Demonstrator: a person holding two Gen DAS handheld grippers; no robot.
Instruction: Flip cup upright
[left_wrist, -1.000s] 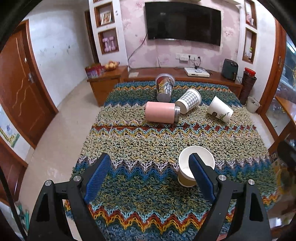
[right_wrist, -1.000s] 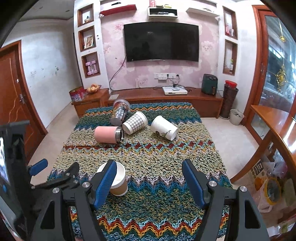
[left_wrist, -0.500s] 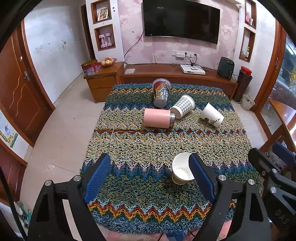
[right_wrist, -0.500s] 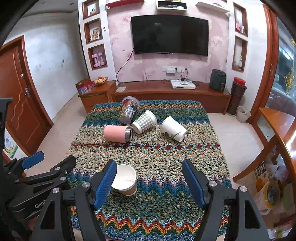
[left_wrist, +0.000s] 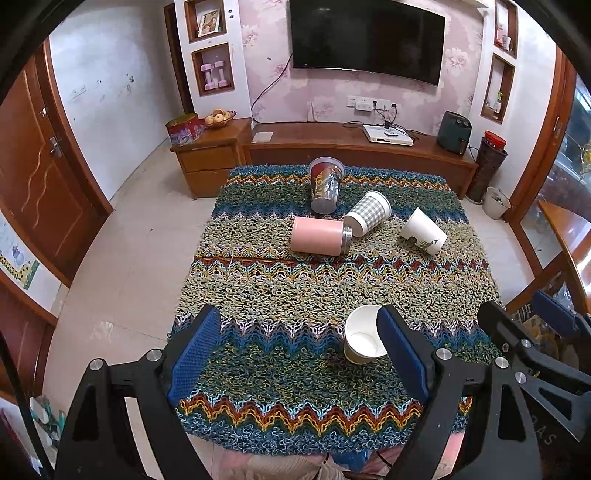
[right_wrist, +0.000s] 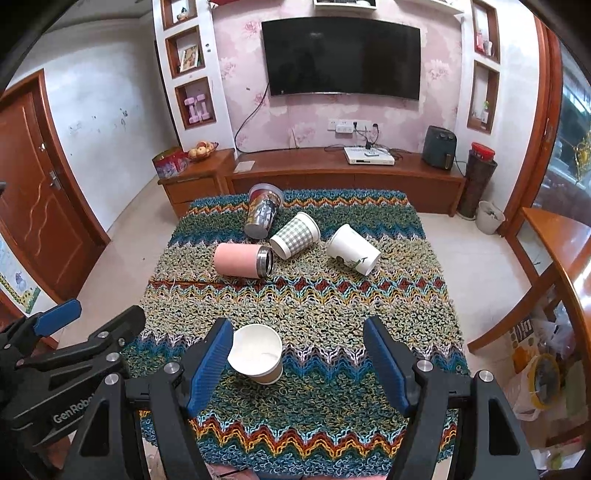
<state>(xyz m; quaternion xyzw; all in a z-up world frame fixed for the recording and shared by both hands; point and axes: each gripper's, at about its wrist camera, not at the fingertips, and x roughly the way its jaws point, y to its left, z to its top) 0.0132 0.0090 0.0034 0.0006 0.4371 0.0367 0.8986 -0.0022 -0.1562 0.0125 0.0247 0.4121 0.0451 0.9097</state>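
Basically we see both grippers held above the near edge of the zigzag knitted cloth (left_wrist: 295, 288), each spread wide and gripping nothing. Left gripper (left_wrist: 295, 350) fills the bottom of the left wrist view, blue pads apart; the right gripper (right_wrist: 299, 354) fills the bottom of the right wrist view the same way. The brown paper cup (right_wrist: 258, 354) stands upright, white inside showing, in the lower centre of the right wrist frame, just beside the right gripper's left pad but we cannot tell if they touch; in the left wrist frame the same cup (left_wrist: 364, 341) sits lower right, partly behind the left gripper's right pad. Four more cups lie on their sides in a cluster near the middle of both frames, well apart from the upright one: pink tumbler (right_wrist: 242, 260) with a steel rim, checked cup (right_wrist: 295, 236) touching that rim, white paper cup (right_wrist: 352, 249) with a small green print to the right, and a printed clear-lidded cup (right_wrist: 262, 214) furthest back. Writing we can read: "GenRobo", cut off, on the left gripper body (right_wrist: 70, 406) at lower left of the right wrist frame, and "DAS" on the right gripper body (left_wrist: 546, 439) at lower right of the left wrist frame. TV (right_wrist: 341, 57) hangs upper centre; any logo on it is too small to read.
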